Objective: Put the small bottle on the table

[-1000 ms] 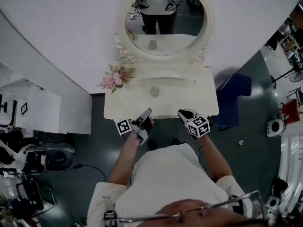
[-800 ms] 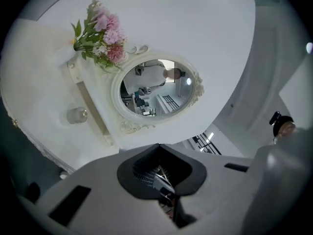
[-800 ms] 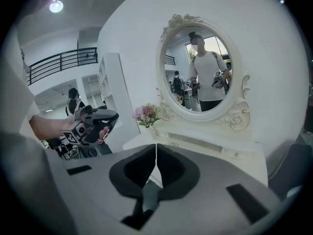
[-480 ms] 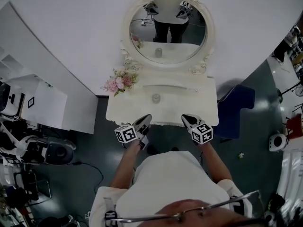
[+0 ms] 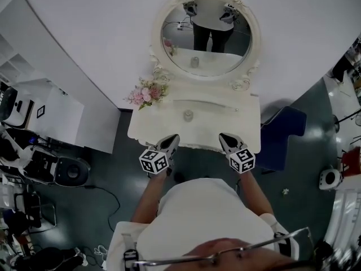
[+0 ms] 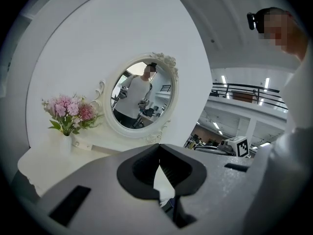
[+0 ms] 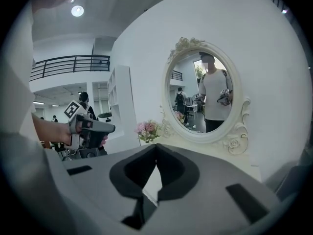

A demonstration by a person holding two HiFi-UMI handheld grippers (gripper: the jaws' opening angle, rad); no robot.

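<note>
The small grey bottle (image 5: 188, 116) stands upright on the cream dressing table (image 5: 146, 131), in the middle of its top below the oval mirror (image 5: 206, 35). No gripper touches it. My left gripper (image 5: 173, 139) hangs at the table's front edge, left of the bottle, shut with nothing held. At the same edge to the right is my right gripper (image 5: 224, 136), also shut and empty. In the left gripper view the jaws (image 6: 159, 153) meet, and likewise in the right gripper view (image 7: 155, 153). The bottle shows in neither gripper view.
Pink flowers in a vase (image 5: 145, 93) stand at the table's back left corner. A blue seat (image 5: 285, 126) is to the right of the table, a white shelf unit (image 5: 62, 112) to the left, and equipment and cables (image 5: 67, 171) lie on the dark floor.
The left gripper has rolled about its own axis, so its marker cube shows another face. Both grippers have risen a little at the table's front edge. The bottle has not moved.
</note>
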